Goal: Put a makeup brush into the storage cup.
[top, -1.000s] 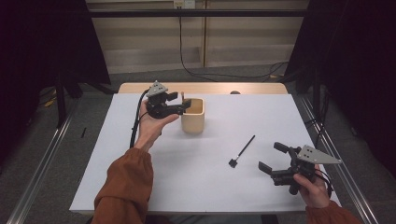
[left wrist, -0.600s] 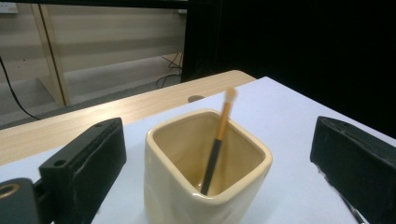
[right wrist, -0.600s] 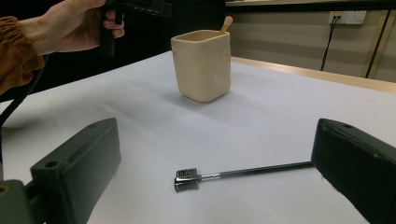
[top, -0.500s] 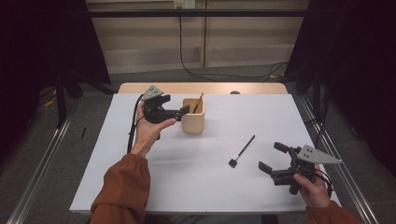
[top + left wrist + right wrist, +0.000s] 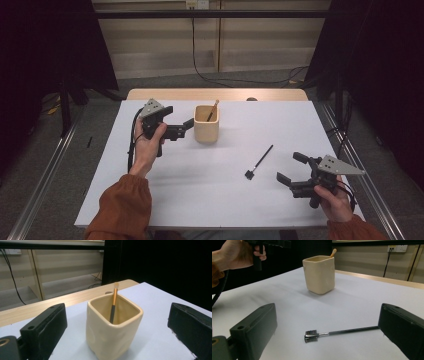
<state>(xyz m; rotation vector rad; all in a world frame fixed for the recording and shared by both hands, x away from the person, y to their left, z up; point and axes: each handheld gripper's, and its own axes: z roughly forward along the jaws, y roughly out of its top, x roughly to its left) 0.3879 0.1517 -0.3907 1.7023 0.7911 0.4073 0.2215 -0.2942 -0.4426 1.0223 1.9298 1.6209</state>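
A cream square cup stands at the back middle of the white sheet, and a gold-and-black brush leans inside it. My left gripper hangs open just left of the cup with nothing between its jaws. In the left gripper view the cup and its brush sit close ahead between the jaws. A thin black brow brush lies flat on the sheet to the right. My right gripper is open near the front right, its jaws pointing at that brush from a short distance.
The white sheet covers most of the wooden table, whose bare strip shows at the far edge. Metal rails run along the floor on both sides. A cable hangs down the back wall.
My left gripper has drawn back to the left from over the cup, and the gold-and-black brush now stands in the cup. The right gripper has stayed put.
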